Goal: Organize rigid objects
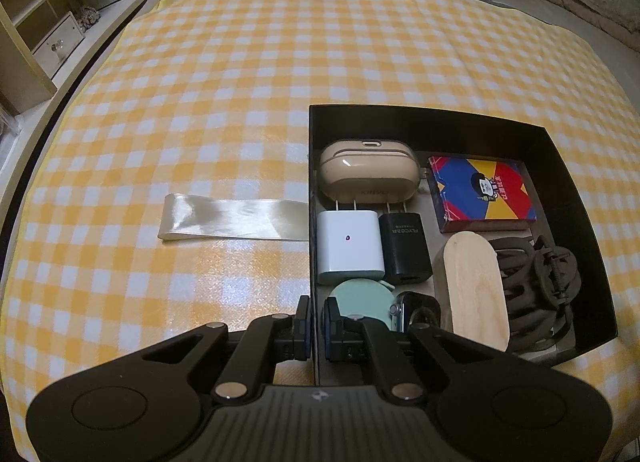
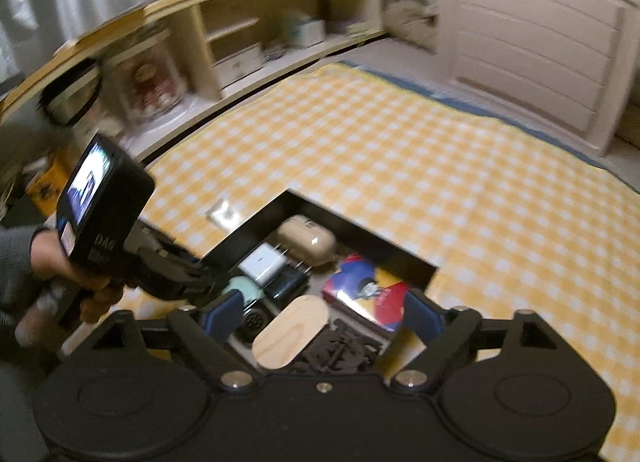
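Left hand-held gripper [image 1: 316, 326] is clenched on the near wall of the black box [image 1: 576, 165], steadying it. Right hand-held gripper [image 2: 320, 322] hangs released above it, holding nothing. Chargers [image 1: 348, 246], earbud case [image 1: 368, 173], card pack [image 1: 480, 191], wooden piece [image 1: 476, 290] and hair claws [image 1: 536, 282] lie packed inside. Only a ribbon [image 1: 236, 221] remains on the checkered cloth [image 1: 240, 101]; sorting appears nearly complete.

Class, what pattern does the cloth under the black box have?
Yellow-and-white checks on the cloth; clearest in the left wrist view.

Black charger [image 1: 404, 248] reads "FLYCO3A", seen upside down
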